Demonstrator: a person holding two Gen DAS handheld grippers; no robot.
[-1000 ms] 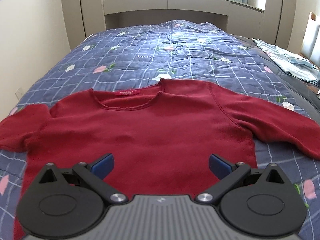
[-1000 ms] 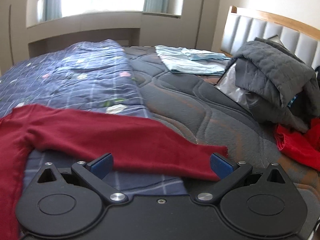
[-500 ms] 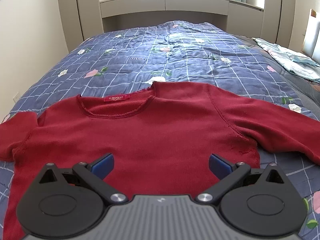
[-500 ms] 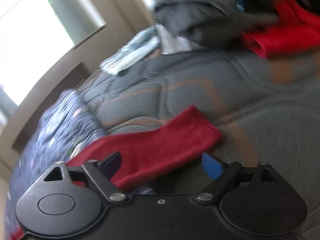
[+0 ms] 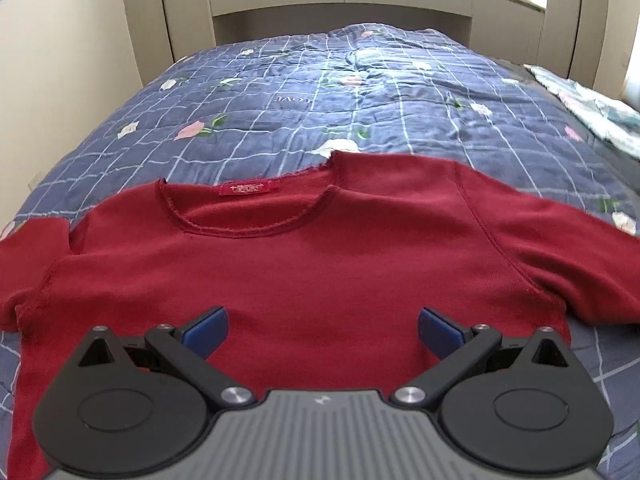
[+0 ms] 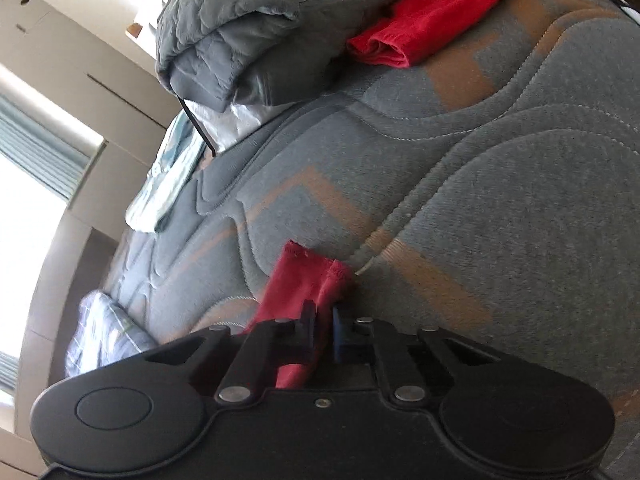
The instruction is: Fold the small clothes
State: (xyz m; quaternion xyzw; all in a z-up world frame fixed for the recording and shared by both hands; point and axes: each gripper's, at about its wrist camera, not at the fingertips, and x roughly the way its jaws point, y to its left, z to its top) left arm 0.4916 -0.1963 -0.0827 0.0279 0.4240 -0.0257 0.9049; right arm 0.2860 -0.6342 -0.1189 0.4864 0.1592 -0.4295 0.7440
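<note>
A dark red long-sleeved sweater (image 5: pixel 320 272) lies flat, front up, on the blue checked quilt (image 5: pixel 360 100), neck away from me. My left gripper (image 5: pixel 322 326) is open and empty, hovering over the sweater's lower body. My right gripper (image 6: pixel 322 320) is rolled on its side and shut on the cuff of the sweater's sleeve (image 6: pixel 308 276), held just above the grey mattress (image 6: pixel 500 200).
A grey quilted jacket (image 6: pixel 224 28) and a bright red garment (image 6: pixel 432 20) lie on the mattress beyond the right gripper. A pale blue folded cloth (image 5: pixel 592 116) lies at the bed's right side. A wall runs along the bed's left.
My right gripper has rolled onto its side and closed on the sleeve cuff. My left gripper stayed open and drifted slightly over the sweater.
</note>
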